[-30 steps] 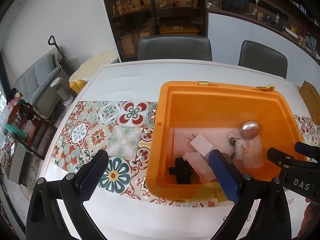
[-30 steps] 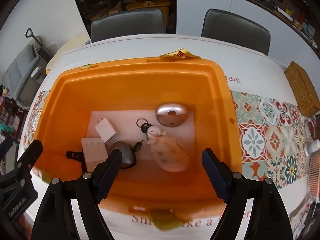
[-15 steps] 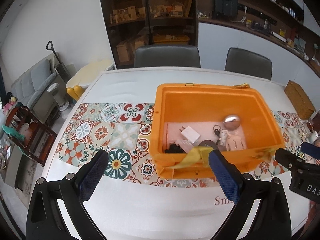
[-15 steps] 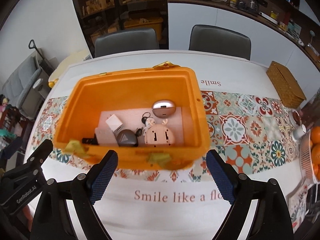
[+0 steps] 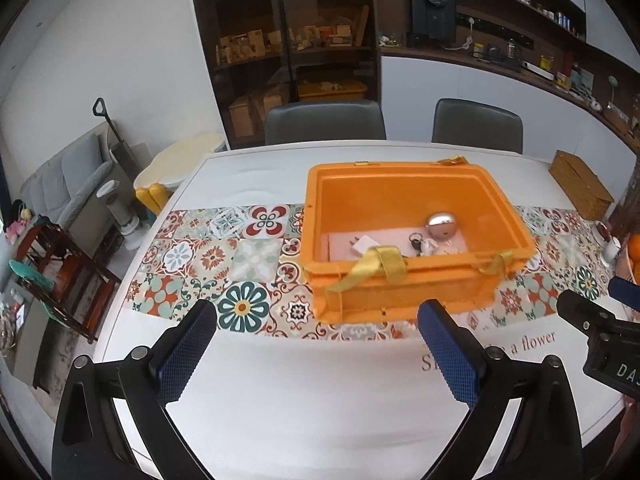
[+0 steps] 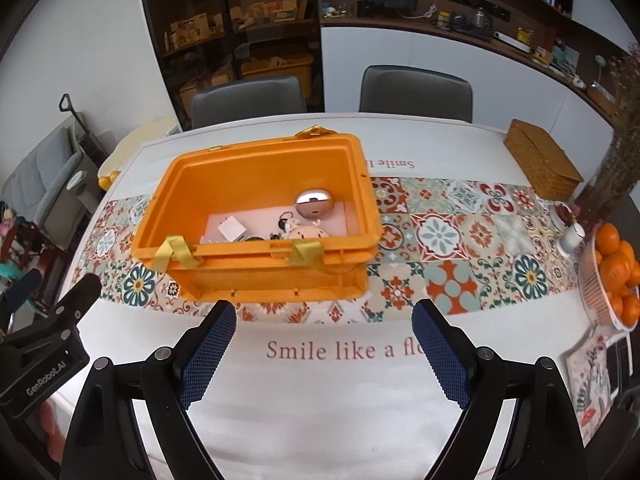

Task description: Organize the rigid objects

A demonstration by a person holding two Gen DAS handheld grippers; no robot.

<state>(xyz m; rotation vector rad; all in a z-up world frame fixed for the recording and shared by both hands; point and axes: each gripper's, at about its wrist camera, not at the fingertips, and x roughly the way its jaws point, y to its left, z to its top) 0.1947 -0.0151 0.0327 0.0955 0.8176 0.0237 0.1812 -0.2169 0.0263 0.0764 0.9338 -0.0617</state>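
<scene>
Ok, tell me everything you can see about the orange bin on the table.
The orange bin is an open-topped rectangular plastic crate with a thick rim, standing upright on the patterned table runner. Yellow ribbons drape over its near rim. Small items lie on its pale floor, including a silver oval case. Neither gripper touches it.

Red lettering on the white cloth of the worktop [image 6: 320, 400] reads "Smile like a fl…", cut off by the right hand-held gripper [image 6: 324, 354], while the far edge carries "Smile" upside down. In the left wrist view only "a flower" and a partial "S" show on that cloth. The left hand-held gripper [image 6: 40, 344] carries a label reading "GenRobot.AI"; seen from the left, the right one's body bears the partial letters "DA".
</scene>
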